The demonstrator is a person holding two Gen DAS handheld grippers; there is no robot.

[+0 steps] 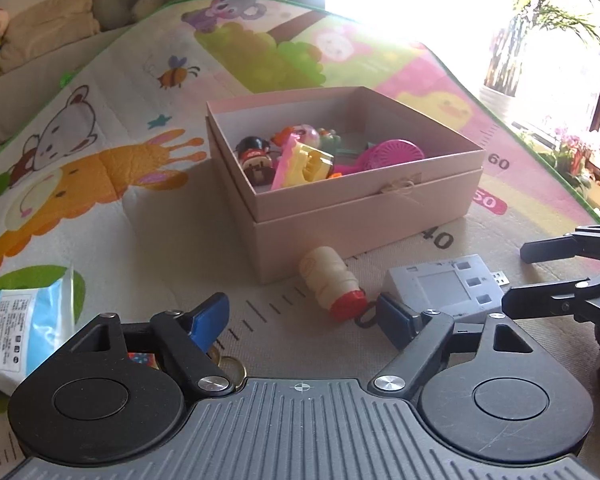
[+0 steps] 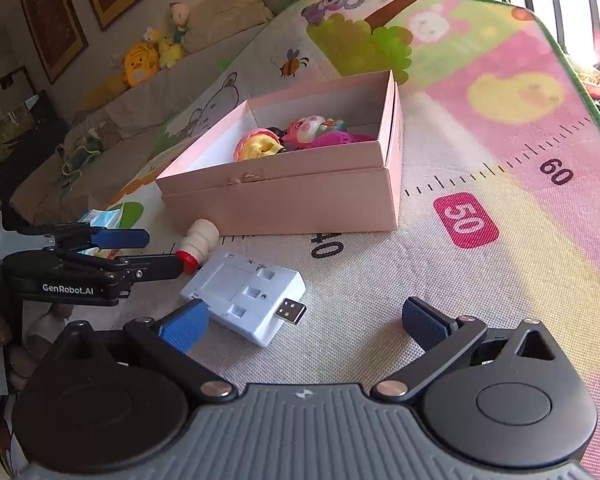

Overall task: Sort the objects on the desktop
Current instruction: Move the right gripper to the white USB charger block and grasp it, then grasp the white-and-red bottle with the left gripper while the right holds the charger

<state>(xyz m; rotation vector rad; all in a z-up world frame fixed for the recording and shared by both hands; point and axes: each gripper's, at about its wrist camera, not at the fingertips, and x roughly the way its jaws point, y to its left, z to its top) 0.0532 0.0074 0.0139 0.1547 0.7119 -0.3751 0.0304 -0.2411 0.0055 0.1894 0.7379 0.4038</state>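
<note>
A pink box (image 1: 364,216) (image 2: 300,200) stands on the play mat and holds several toys (image 1: 296,156) (image 2: 300,136). A small cream bottle with a red cap (image 1: 330,284) (image 2: 198,240) lies in front of the box. A white USB adapter block (image 1: 440,288) (image 2: 246,294) lies beside it. My left gripper (image 1: 304,318) (image 2: 164,252) is open, just short of the bottle. My right gripper (image 2: 304,322) (image 1: 516,276) is open, its left pad next to the adapter.
A blue and white packet (image 1: 16,328) (image 2: 104,216) lies at the left. Coins (image 1: 230,364) lie under the left gripper. Cushions and plush toys (image 2: 148,60) sit on a sofa behind the mat. Plants (image 1: 568,152) stand past the mat's right edge.
</note>
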